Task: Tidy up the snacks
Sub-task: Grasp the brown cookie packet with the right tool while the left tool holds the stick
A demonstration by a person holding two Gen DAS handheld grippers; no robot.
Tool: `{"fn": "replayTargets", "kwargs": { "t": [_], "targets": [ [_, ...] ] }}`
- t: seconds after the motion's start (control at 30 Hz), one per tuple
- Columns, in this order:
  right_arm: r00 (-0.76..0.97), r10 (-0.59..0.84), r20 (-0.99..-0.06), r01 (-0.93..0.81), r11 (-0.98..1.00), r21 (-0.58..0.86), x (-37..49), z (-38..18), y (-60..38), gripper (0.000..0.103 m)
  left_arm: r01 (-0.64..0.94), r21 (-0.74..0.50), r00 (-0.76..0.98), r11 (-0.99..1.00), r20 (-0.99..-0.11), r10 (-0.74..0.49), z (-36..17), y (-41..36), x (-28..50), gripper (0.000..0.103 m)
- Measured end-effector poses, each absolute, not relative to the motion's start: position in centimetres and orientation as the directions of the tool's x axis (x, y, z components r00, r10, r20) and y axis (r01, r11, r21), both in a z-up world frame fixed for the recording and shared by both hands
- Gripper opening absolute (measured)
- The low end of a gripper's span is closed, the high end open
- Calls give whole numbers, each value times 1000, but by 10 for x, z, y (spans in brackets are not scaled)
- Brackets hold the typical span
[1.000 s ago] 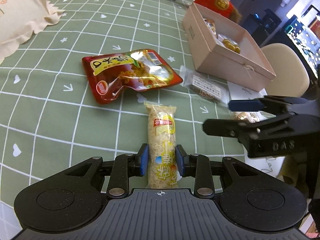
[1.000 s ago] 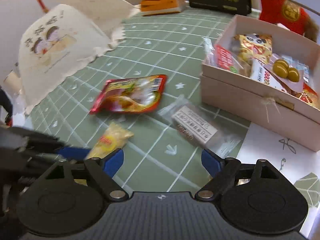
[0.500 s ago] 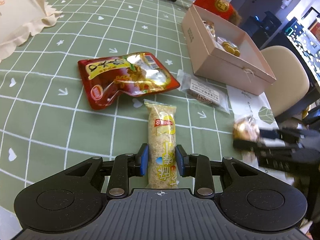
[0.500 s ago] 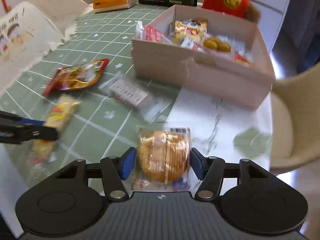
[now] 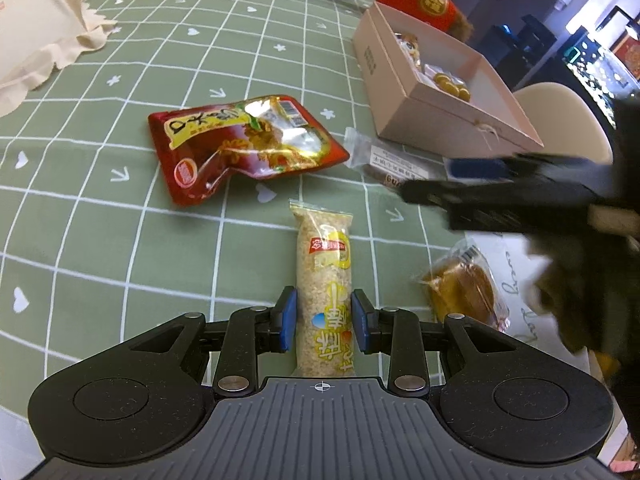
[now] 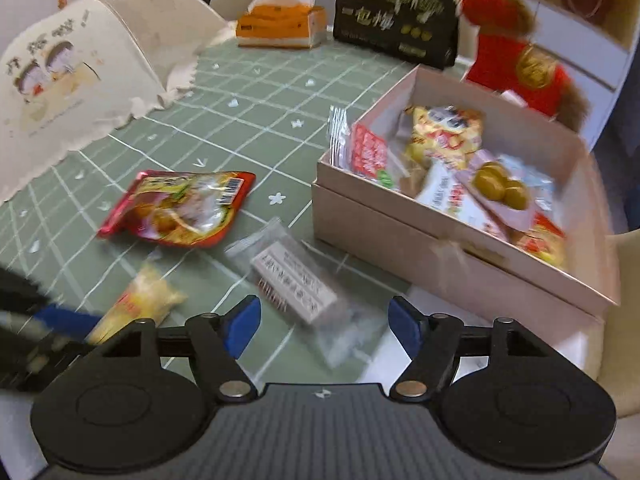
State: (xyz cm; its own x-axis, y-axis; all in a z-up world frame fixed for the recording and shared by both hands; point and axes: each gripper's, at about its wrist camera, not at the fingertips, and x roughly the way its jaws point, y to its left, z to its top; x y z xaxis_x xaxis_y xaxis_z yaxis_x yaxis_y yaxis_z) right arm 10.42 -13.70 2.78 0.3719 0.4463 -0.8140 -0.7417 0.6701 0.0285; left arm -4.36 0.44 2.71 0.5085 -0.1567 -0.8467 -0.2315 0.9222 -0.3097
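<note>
Green checked cloth covers the worktop. Left wrist view: left tongs narrow, blue pads clamped on the near end of a long rice cracker bar that lies lengthwise toward the worktop's middle. Red foil snack pouch flat on the cloth beyond it. Clear-wrapped bar with a white label right of the pouch, near the pink box, which is open, snacks inside, toward the far right edge. Round golden cake in clear wrap lies on the worktop just right of the left tongs, loose. Right tongs reach in from the right above the wrapped bar, blurred; their jaws have just been opening and nothing sits between them.

Right wrist view: right tongs moderately wide, empty, hovering over the clear-wrapped bar, pads not touching it. Pouch to the left, cracker bar lower left with part of the left tongs at its end. Pink box on the right, packed with mixed snacks. Tissue box, black gift box and red plush toy along the far edge; cream paper bag at far left.
</note>
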Motion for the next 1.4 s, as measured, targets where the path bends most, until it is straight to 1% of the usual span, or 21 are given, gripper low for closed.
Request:
{"fn": "replayTargets", "kwargs": {
  "t": [0.03, 0.07, 0.1, 0.13, 0.2, 0.23, 0.37, 0.53, 0.67, 0.7, 0.87, 0.93, 1.1, 1.17, 1.2, 1.3, 1.4],
  "targets": [
    [372, 448, -813, -741, 671, 30, 106, 24, -132, 74, -233, -311, 507, 921, -847, -157, 27, 5, -45, 34],
    [380, 455, -806, -739, 673, 31, 104, 23, -131, 73, -236, -313, 507, 920, -847, -158, 27, 5, -46, 34],
    [378, 459, -804, -737, 675, 39, 103, 24, -131, 69, -238, -316, 508, 919, -846, -159, 27, 5, -47, 34],
    [374, 464, -803, -736, 675, 47, 100, 25, -132, 56, -240, -318, 509, 917, -846, -160, 27, 5, -48, 34],
    [357, 467, -809, -737, 673, 63, 93, 28, -140, 46, -241, -318, 509, 917, -846, -160, 27, 5, -48, 34],
    [352, 464, -813, -735, 675, 67, 90, 29, -146, 44, -241, -315, 507, 918, -847, -158, 27, 5, -48, 34],
    [385, 425, -819, -690, 722, 51, 74, 30, -183, 43, -234, -315, 508, 920, -846, -160, 27, 1, -43, 34],
    [408, 397, -822, -564, 818, 115, 60, 30, -241, 43, -216, -316, 513, 924, -842, -168, 26, -10, -31, 34],
    [351, 461, -815, -571, 795, 203, 39, 30, -254, 43, -192, -299, 510, 935, -844, -165, 26, -21, -18, 34],
    [346, 469, -813, -581, 787, 207, 33, 30, -253, 43, -187, -291, 509, 938, -846, -161, 26, -24, -16, 34],
    [391, 444, -806, -602, 786, 141, 18, 27, -245, 51, -148, -255, 494, 956, -856, -152, 27, -31, -11, 34],
    [413, 427, -804, -607, 788, 107, 19, 27, -239, 57, -137, -246, 491, 960, -858, -150, 26, -32, -11, 34],
    [446, 408, -797, -581, 809, 89, 35, 26, -225, 58, -125, -222, 491, 967, -861, -134, 26, -36, -11, 34],
    [447, 397, -802, -579, 812, 79, 41, 28, -217, 46, -122, -210, 484, 970, -866, -126, 26, -38, -9, 34],
    [441, 397, -805, -578, 812, 84, 43, 29, -215, 37, -120, -206, 480, 971, -869, -124, 26, -38, -8, 35],
    [412, 437, -800, -568, 809, 150, 44, 35, -220, 36, -118, -206, 478, 971, -869, -127, 26, -38, -5, 35],
    [424, 437, -793, -565, 812, 145, 39, 44, -225, 36, -120, -200, 478, 972, -870, -120, 26, -40, -1, 35]
  ]
}}
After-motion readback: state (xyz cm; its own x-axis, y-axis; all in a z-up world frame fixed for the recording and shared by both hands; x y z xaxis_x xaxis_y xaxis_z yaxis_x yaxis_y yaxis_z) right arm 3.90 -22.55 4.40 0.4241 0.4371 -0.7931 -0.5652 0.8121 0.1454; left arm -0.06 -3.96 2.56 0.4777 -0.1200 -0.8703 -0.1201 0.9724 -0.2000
